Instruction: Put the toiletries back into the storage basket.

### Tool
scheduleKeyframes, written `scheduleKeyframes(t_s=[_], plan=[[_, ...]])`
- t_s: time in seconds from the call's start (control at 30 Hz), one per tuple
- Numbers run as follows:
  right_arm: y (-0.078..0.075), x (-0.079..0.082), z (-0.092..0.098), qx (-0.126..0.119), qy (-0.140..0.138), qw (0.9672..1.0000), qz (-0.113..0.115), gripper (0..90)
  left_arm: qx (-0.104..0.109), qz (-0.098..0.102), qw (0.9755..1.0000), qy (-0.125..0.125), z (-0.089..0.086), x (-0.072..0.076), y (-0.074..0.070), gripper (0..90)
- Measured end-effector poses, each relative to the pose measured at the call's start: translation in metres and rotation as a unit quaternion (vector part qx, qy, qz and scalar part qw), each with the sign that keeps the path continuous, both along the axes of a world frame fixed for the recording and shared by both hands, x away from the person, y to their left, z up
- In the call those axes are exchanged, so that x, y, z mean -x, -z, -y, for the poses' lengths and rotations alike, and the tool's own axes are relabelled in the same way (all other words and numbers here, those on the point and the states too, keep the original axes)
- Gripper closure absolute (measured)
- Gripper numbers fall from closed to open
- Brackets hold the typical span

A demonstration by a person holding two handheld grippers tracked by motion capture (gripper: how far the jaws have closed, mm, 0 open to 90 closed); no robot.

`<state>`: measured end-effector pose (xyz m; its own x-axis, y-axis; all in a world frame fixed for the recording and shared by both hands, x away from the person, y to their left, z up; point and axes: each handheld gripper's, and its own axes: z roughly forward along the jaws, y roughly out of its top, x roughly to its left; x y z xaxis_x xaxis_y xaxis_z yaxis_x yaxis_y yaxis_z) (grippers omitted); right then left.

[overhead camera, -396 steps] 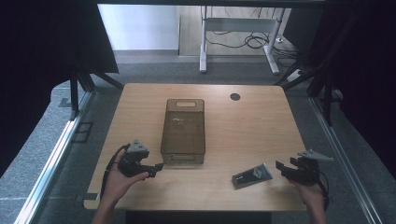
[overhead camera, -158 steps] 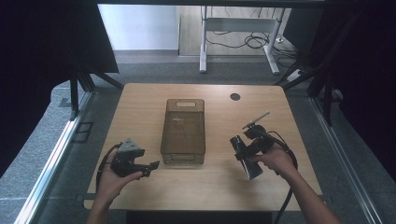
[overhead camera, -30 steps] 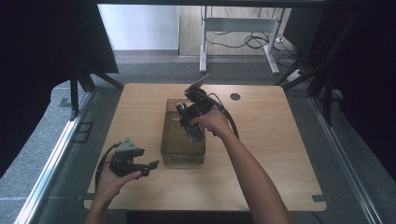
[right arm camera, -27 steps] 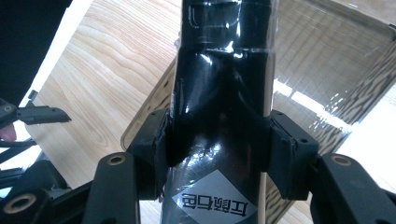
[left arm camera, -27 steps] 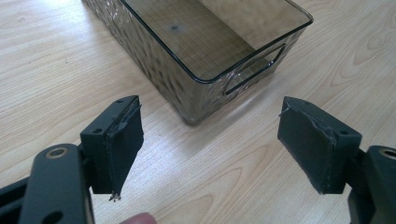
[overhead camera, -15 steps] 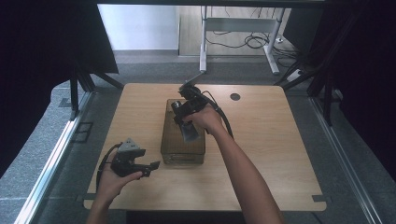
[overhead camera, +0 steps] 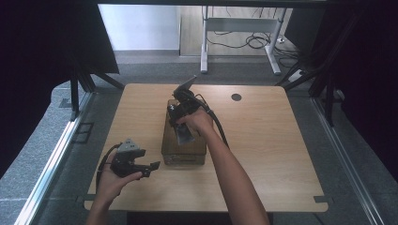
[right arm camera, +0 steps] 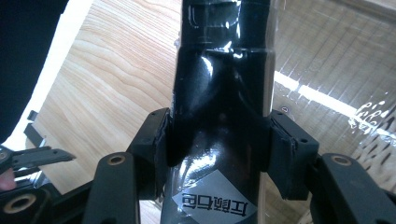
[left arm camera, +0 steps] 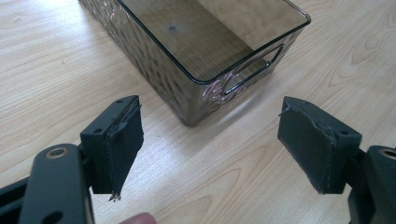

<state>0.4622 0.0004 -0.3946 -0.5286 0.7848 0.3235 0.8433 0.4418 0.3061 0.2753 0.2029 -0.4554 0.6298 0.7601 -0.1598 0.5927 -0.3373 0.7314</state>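
Since the earlier frames, the black packet (overhead camera: 183, 134) has been lifted from the near right part of the table (overhead camera: 281, 159) and carried to the bin (overhead camera: 184, 152), and over the last second the right gripper (overhead camera: 180, 123) has been brought slightly nearer along it.

At the left, the left gripper (overhead camera: 149, 168) is held just above the table's near left part, well apart from the packet; its jaws are spread wide with nothing between them, and in the left gripper view (left arm camera: 210, 144) a near corner of the bin (left arm camera: 196, 65) is seen just beyond them.

In the middle, the smoky see-through bin stands on the table; its floor is seen bare in the left gripper view.

Over the bin, the packet (right arm camera: 219, 93) is clamped between the right gripper's pads (right arm camera: 280, 144), which press on both its sides, its far end pointing down into the bin.
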Motion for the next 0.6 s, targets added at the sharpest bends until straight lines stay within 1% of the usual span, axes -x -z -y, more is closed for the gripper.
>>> scheduleKeyframes(t_s=[0.07,0.2,0.27,0.47,0.6], plan=[[0.004,0.0,-0.002,-0.001,0.002,1.0,-0.004,45.2,-0.003,-0.001,1.0,0.003,0.0,0.0,0.0,22.5],[0.013,0.0,-0.005,-0.002,0.007,0.9999,-0.013,45.2,0.001,-0.002,1.0,0.001,0.002,0.0,0.001,22.5],[0.018,0.001,-0.006,-0.003,0.014,0.9997,-0.019,45.2,0.001,-0.002,1.0,0.002,0.002,0.0,0.001,22.5],[0.029,0.002,-0.008,-0.015,0.031,0.9988,-0.033,45.2,-0.003,-0.003,1.0,0.008,0.005,0.0,0.002,22.5],[0.035,0.003,-0.009,-0.02,0.04,0.9982,-0.04,45.2,-0.003,-0.002,1.0,0.009,0.005,0.0,0.002,22.5]])
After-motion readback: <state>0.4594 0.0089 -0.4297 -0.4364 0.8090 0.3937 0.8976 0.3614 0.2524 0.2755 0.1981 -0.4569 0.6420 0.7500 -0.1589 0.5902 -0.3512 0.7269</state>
